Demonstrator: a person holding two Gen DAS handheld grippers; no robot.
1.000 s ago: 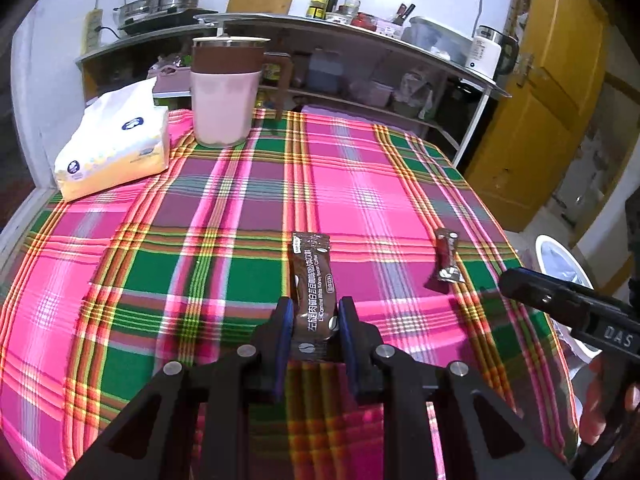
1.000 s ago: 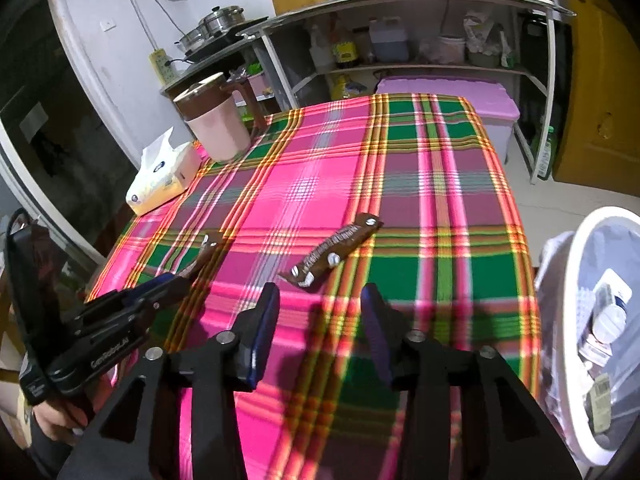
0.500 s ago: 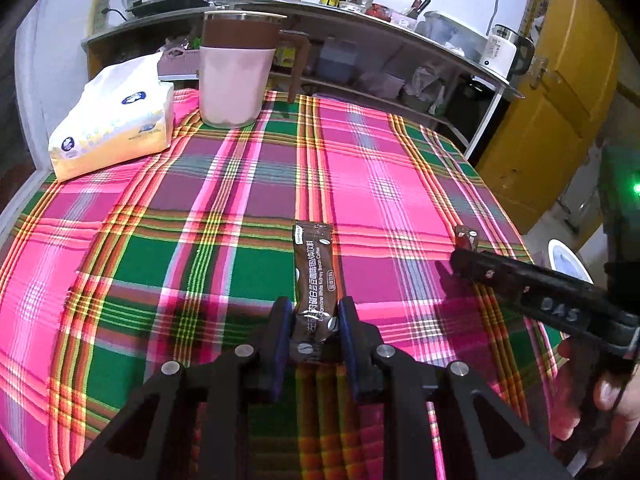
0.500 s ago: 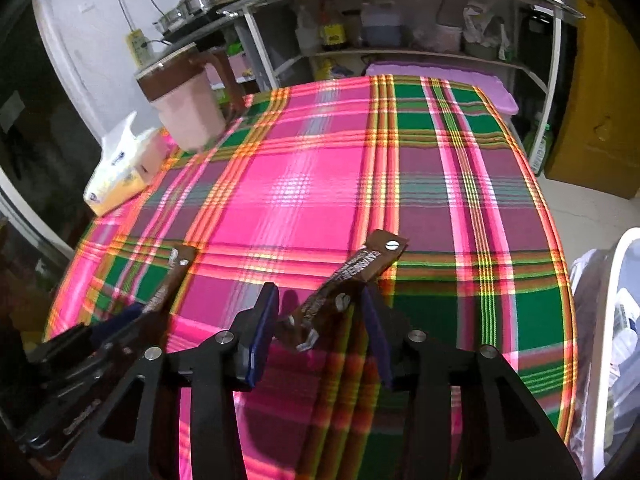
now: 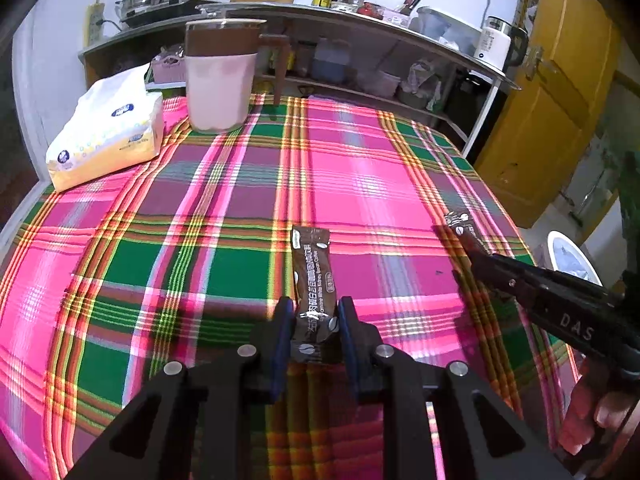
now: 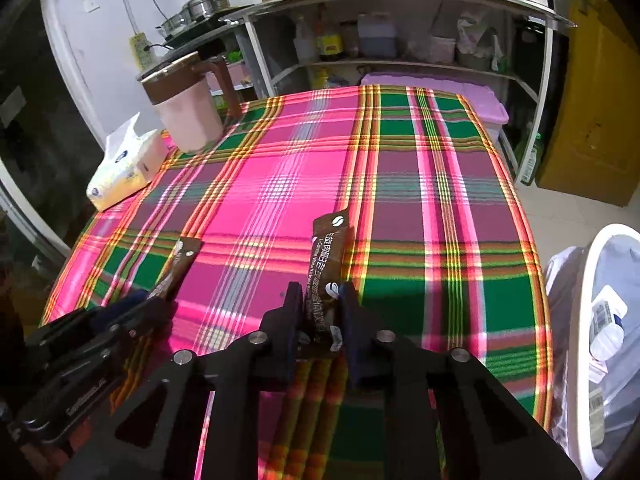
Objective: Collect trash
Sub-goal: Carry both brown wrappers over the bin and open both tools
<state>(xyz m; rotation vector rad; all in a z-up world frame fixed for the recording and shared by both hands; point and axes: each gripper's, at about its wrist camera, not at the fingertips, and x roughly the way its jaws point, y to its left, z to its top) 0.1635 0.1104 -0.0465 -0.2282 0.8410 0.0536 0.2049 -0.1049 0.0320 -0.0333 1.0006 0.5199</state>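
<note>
The right gripper [image 6: 320,312] has just been closing and now clamps the near end of a brown coffee sachet [image 6: 326,264], which sticks up toward 12 o'clock from between the pads; half a second ago the same sachet lay slanted on the plaid tablecloth [image 6: 280,184] between jaws that stood apart. The left gripper [image 5: 314,330] stays clamped on the near end of its own brown sachet [image 5: 312,276], as it was 1 second ago, with the packet's far end pointing to 12 o'clock over the cloth. In the left wrist view the right gripper's fingers [image 5: 504,276] reach in from 3 o'clock, their sachet's tip showing past them, and a hand [image 5: 588,420] shows at 4 o'clock. In the right wrist view the left gripper sits at 8 o'clock with its sachet angled toward 1 o'clock. A pink jug [image 5: 218,76] and a tissue pack [image 5: 108,132] stand at the table's far left, at about 11 o'clock. A white trash bin [image 6: 592,320] with refuse inside stands beside the table at 3 o'clock.
</note>
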